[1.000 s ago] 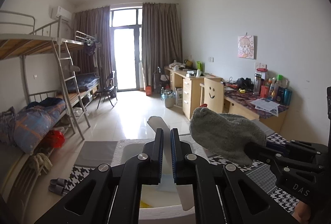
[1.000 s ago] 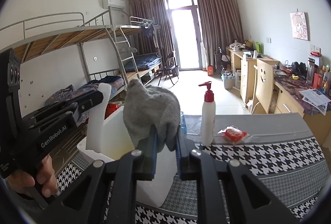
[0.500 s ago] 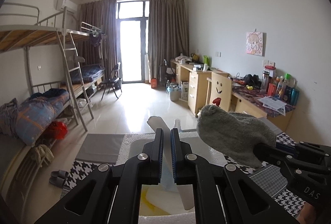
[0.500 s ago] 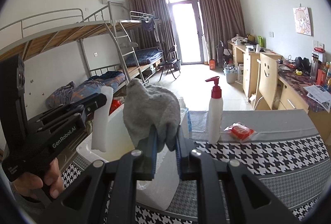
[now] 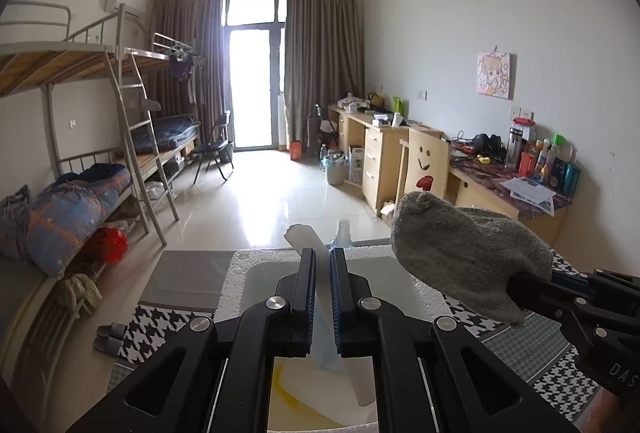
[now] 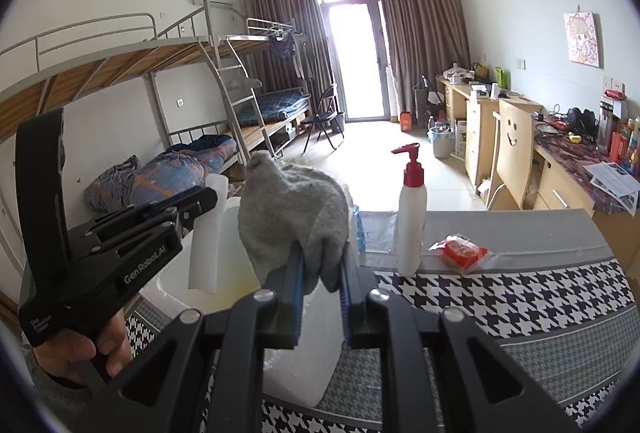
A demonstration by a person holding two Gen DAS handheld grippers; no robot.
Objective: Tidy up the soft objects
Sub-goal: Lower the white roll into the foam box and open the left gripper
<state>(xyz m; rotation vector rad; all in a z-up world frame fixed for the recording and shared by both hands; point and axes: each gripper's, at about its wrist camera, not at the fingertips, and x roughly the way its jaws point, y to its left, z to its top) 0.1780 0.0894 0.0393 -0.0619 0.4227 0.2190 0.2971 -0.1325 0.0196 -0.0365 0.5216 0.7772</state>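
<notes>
Progress is judged as mid-task: 2 soft items are held above the container and neither is deposited yet.

Foam box [image 5: 236,273]: white expanded-polystyrene walls with a beaded, grainy rim and a smooth pale interior carrying a yellowish stain. It rests on a table covered by a black-and-white houndstooth cloth [image 6: 500,297] with a plain grey band.

Right gripper [image 6: 320,293]: jaws clamped on a grey sock [image 6: 292,213]. The sock is thick, fuzzy knit, bunched into a rounded lump that rises above the blue pads, positioned over the near edge of the box.

Left gripper [image 5: 322,293]: jaws nearly closed on a white strip [image 5: 308,245], a thin, flat, limp piece. Its material cannot be identified. The strip hangs over the box interior.

Remaining work, as a judgement: lower both items into the box and release them.

Nearby hard items: 1 white pump bottle [image 6: 412,229] with a red head, upright; 1 small red packet [image 6: 460,251], glossy wrapper, lying flat beside it.
</notes>
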